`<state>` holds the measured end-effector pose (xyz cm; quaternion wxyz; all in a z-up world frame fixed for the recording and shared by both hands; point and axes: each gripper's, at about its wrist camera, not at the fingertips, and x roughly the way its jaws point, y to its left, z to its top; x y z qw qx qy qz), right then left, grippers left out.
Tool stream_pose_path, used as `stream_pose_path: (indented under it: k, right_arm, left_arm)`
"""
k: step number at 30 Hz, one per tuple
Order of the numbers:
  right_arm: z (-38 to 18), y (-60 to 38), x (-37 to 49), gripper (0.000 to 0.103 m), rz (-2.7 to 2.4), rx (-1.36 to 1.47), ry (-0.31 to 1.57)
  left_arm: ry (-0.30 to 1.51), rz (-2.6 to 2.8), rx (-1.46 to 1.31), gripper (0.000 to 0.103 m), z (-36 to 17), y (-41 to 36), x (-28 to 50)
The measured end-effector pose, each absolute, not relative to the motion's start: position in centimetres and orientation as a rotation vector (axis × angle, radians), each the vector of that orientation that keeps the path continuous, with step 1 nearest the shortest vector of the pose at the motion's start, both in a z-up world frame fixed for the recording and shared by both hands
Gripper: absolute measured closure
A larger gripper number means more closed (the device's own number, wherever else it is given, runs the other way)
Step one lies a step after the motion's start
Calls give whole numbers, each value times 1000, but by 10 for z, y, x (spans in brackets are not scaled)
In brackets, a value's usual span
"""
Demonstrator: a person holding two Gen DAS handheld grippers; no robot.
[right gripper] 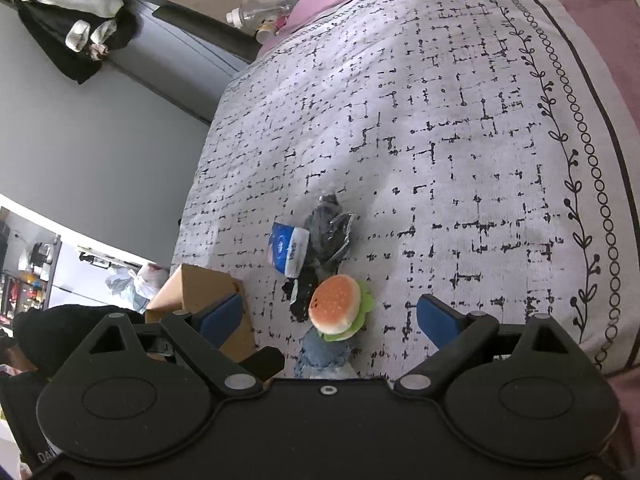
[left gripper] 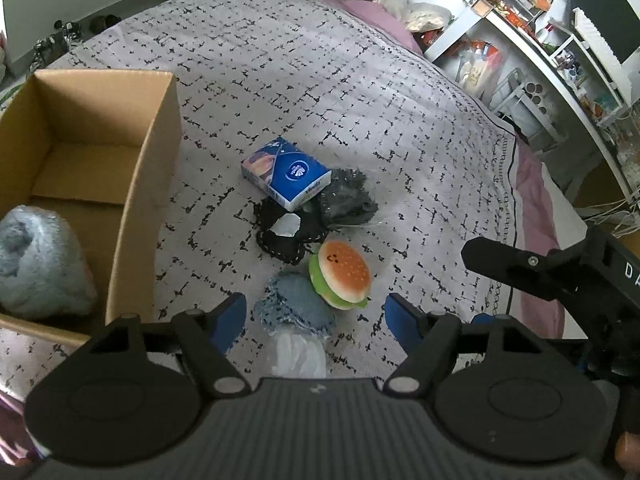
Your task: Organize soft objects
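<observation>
A pile of soft things lies on the patterned bedspread point(left gripper: 320, 80). It holds a burger plush point(left gripper: 345, 274), a blue knitted piece in a clear bag point(left gripper: 294, 312), a black knitted piece point(left gripper: 286, 236), a dark grey bagged piece point(left gripper: 348, 198) and a blue tissue pack point(left gripper: 286, 174). My left gripper point(left gripper: 316, 320) is open, just above the blue knitted piece. A cardboard box point(left gripper: 148, 184) at the left holds a light blue fluffy bundle point(left gripper: 38, 262). In the right wrist view my right gripper point(right gripper: 330, 320) is open over the burger plush point(right gripper: 336, 308), beside the tissue pack point(right gripper: 288, 250).
The right gripper's body point(left gripper: 560, 268) shows at the right of the left wrist view. A white desk with shelves point(left gripper: 540, 40) stands beyond the bed's right edge. Pink pillows point(left gripper: 372, 16) lie at the head of the bed. A grey wall point(right gripper: 100, 140) runs along the bed's far side.
</observation>
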<state>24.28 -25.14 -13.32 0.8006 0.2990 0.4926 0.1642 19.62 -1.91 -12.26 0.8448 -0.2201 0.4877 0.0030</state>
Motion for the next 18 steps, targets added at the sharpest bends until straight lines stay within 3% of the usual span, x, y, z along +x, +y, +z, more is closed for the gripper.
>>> stream_pose_path:
  k: [10, 12, 14, 18]
  right_arm:
    - [-156, -241, 259, 16, 358, 632, 1110]
    - [-158, -236, 263, 18, 361, 618, 1123]
    - [-163, -233, 266, 18, 359, 609, 1137]
    - [-174, -221, 274, 20, 362, 586, 1185]
  left_arm:
    - [1066, -11, -487, 35, -151, -20, 216]
    - [1081, -13, -489, 38, -158, -20, 220]
    - [1099, -16, -501, 47, -166, -18, 223]
    - [1138, -37, -488, 48, -178, -20, 229]
